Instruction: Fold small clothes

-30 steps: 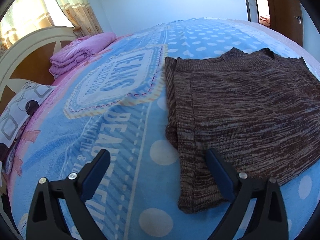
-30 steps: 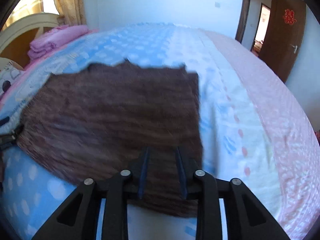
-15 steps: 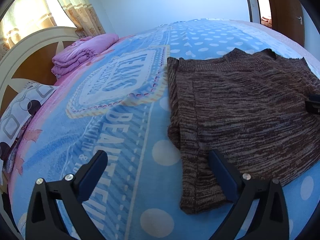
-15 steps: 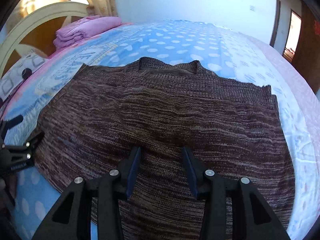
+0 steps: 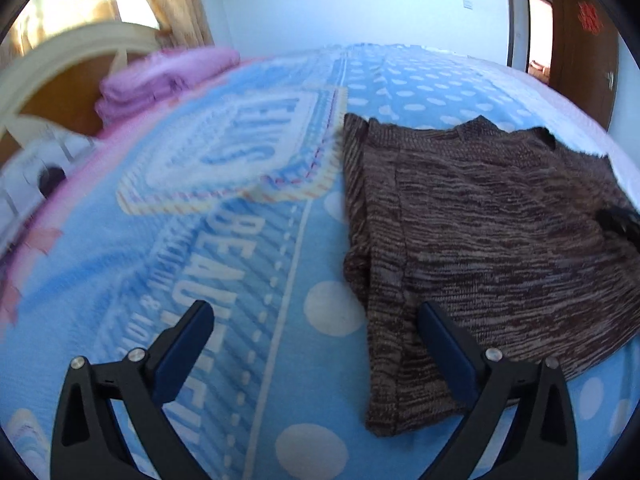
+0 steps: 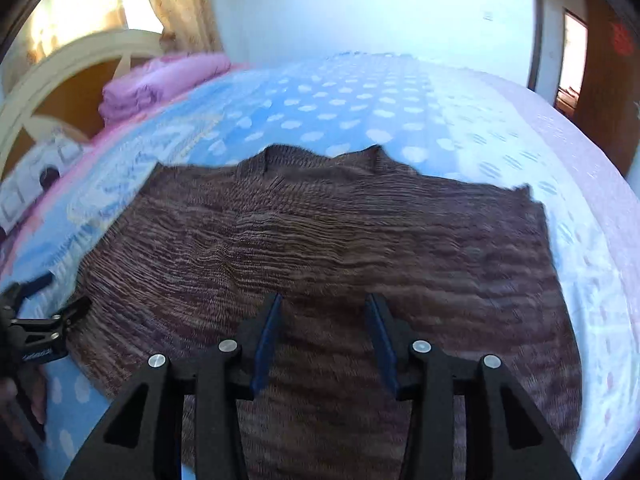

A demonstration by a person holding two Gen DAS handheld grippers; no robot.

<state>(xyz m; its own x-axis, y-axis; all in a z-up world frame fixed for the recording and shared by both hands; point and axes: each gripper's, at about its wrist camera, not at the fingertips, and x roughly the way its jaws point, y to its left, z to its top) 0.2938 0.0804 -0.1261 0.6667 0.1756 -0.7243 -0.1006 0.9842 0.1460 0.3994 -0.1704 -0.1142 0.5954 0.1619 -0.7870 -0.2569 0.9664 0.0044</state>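
Right wrist view: your right gripper [image 6: 322, 300], jaws half apart and empty, hovers over the brown marled knit sweater [image 6: 320, 240]; neckline at 12 o'clock. Left gripper [image 5: 316, 312], wide open and empty, straddles its left edge.

Both tools share one build. The left gripper [image 5: 316, 324] has matte black angular arms with triangular cut-outs, round silver screw heads at the joints, and flat dark blue pads [image 5: 182, 354] lining its fingers. The right gripper [image 6: 325, 312] matches it, with thinner-looking blue pads [image 6: 266, 346] seen edge-on.
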